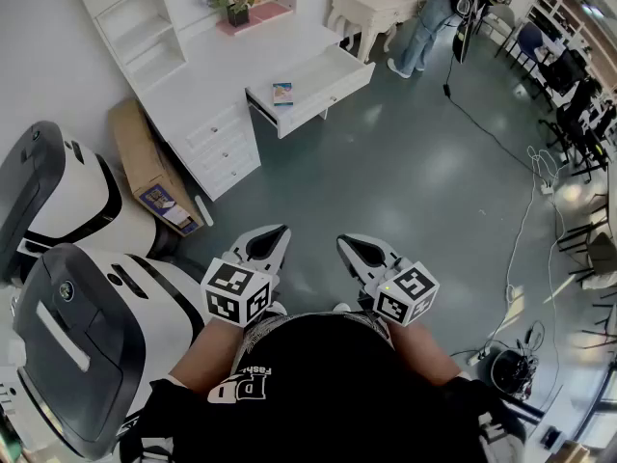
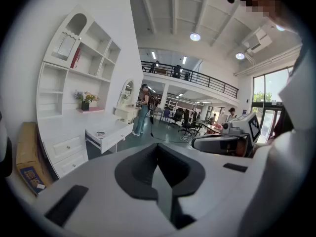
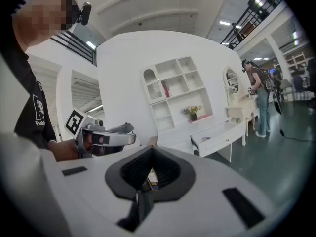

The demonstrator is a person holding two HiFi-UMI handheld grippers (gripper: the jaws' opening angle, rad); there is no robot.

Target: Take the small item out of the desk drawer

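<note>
both grippers sit close in front of the person's black shirt [image 1: 328, 384], side by side and apart, pointing a little below level. the left gripper [image 1: 271, 238] has its jaws closed, pad against pad, and is empty; its own view shows the same [image 2: 157, 151]. the right gripper [image 1: 355, 249] is also closed on itself with nothing held [image 3: 150, 151].

just left of the person stand two white-and-grey machines [image 1: 67, 316]. past them a cardboard box [image 1: 149, 167] leans against the side of the white desk [image 1: 207, 85].

the desk is well away from both grippers, across a stretch of dark floor [image 1: 405, 181]. its drawer [image 1: 323, 93] is pulled out towards the room. the small item [image 1: 281, 93] lies flat inside it, near the drawer's left end as the head view shows it. it also shows in the left gripper view [image 2: 100, 133] and the right gripper view [image 3: 206, 138]. neither gripper is near it.

on the pink shelf behind the desk stands a flower pot [image 1: 237, 10]. further back, a person in jeans [image 1: 424, 22] stands beside a white dressing table [image 1: 371, 3].
</note>
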